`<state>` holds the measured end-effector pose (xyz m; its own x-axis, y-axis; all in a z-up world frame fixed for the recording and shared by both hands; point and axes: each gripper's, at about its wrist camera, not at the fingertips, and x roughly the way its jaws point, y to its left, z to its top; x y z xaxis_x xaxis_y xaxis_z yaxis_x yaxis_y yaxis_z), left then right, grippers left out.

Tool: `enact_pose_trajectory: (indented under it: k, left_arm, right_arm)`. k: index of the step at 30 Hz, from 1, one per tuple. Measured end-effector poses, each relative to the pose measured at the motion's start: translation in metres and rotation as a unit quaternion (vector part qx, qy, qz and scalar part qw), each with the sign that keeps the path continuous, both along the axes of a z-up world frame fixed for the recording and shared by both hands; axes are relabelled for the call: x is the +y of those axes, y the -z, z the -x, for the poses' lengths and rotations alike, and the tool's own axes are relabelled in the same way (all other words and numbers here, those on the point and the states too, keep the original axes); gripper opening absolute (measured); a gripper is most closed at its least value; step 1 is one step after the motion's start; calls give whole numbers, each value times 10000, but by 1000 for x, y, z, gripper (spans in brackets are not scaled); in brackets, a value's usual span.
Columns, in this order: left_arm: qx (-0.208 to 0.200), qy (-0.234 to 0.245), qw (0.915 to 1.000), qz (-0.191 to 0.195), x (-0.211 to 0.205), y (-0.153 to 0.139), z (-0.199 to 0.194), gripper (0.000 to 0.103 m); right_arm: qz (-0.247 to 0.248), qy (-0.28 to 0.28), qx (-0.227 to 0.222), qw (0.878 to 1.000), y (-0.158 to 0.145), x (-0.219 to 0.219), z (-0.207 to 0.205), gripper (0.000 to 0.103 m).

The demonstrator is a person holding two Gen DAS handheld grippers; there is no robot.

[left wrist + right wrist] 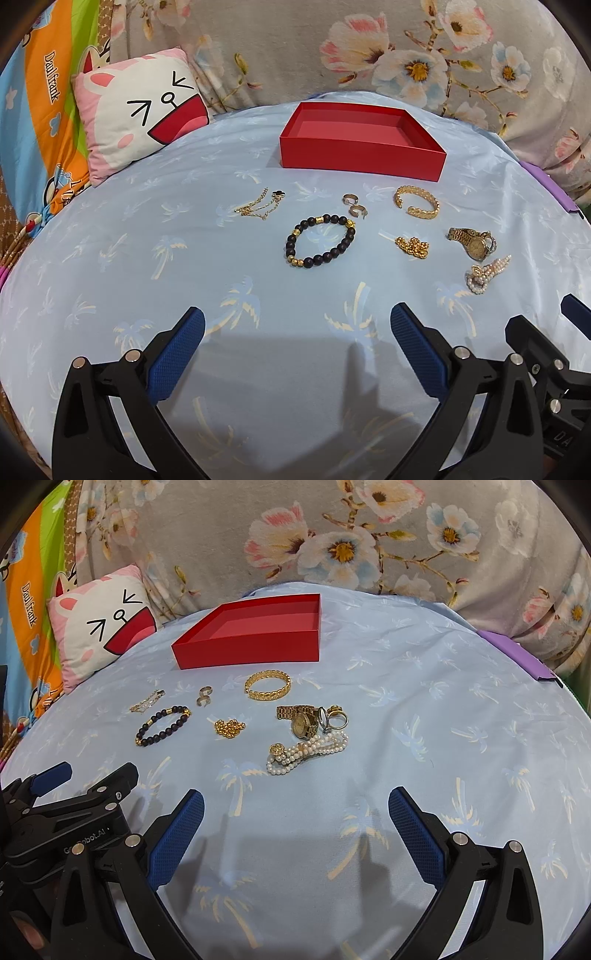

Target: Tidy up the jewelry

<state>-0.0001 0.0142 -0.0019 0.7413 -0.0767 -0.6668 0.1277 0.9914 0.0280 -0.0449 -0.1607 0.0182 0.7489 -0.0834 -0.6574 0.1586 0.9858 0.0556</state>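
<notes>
Both grippers, left [297, 326] and right [295, 806], hovering wide open and empty, gold and black-bead jewelry lying just before shallow red cardboard box [360, 155], box standing on pale blue palm-print sheet [147, 229]

Blue palm-print bedsheet [110, 266] carries red box [360, 157], scattered jewelry [319, 240], perhaps a ring [337, 716]

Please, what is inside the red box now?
The open red cardboard box shows only its bare pink-red floor; no jewelry lies in it. In both views the near wall hides a strip of floor just behind it, so that part cannot be checked.
</notes>
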Motion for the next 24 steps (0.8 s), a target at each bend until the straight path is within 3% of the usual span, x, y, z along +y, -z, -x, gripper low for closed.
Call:
enact_pose_trajectory:
  k: [24]
  left_arm:
    - [47, 93, 9999, -134, -7, 0, -3, 98]
  right_arm:
    - [-109, -30, 20, 9999, 1, -3, 0, 98]
